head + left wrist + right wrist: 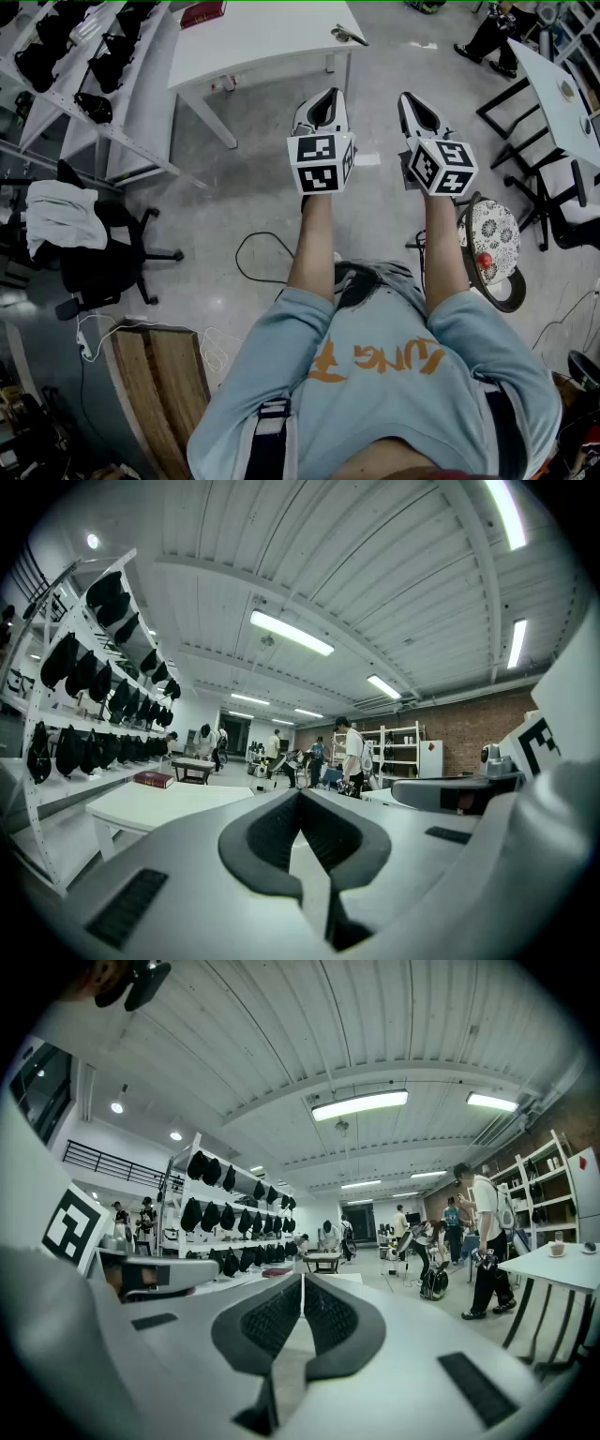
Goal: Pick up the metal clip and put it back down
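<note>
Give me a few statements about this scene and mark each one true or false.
1. The left gripper and the right gripper are both shut, with nothing between the jaws. True.
2. A white cloth is draped over the black office chair. True.
3. The red book lies on that chair. False: it lies on the white table.
4. Both grippers point straight down. False: they are held level, facing across the room.
</note>
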`<state>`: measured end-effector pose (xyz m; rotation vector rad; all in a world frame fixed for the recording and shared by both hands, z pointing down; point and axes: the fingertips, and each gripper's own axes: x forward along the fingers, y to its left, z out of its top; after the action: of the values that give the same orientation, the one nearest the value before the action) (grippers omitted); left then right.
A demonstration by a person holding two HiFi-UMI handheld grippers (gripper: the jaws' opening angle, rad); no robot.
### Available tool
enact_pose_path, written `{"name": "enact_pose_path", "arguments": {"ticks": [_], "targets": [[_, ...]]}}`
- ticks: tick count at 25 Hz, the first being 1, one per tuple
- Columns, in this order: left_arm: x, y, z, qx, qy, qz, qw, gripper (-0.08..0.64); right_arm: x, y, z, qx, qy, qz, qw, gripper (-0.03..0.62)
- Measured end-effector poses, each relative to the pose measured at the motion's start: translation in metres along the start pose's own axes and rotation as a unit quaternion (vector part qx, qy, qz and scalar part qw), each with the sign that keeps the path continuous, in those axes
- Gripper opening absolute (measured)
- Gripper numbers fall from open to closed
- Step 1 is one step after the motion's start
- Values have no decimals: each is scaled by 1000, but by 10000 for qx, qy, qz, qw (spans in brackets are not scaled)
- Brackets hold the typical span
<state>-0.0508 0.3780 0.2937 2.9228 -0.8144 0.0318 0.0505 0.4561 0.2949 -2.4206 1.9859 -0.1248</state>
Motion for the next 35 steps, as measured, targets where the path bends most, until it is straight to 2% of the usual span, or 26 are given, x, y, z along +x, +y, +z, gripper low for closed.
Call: {"name": "enact_pose_path", "arguments": {"ticks": [8, 15, 25, 27, 30, 35], "targets": [[9, 23, -2, -125, 25, 111, 9999, 21, 17, 3, 0, -91, 43, 7, 9999, 31], [13, 57, -1, -200, 17, 284, 9994, 21, 32, -8, -3, 0, 42, -342, 9994, 31], [27, 73, 6, -660, -197, 80, 9976, 21, 40, -20, 9, 12, -63, -543, 9985, 31], [26, 82, 5, -814, -219, 148, 9963, 21, 37, -25, 15, 105, -169, -579, 9981, 31], [27, 88, 6, -765, -194, 229, 9966, 21, 34, -34, 21, 122, -224, -686, 9973, 31], [36, 87, 16, -699, -300, 83, 9971, 21, 42, -39, 32, 16, -276, -729, 9970, 31]]}}
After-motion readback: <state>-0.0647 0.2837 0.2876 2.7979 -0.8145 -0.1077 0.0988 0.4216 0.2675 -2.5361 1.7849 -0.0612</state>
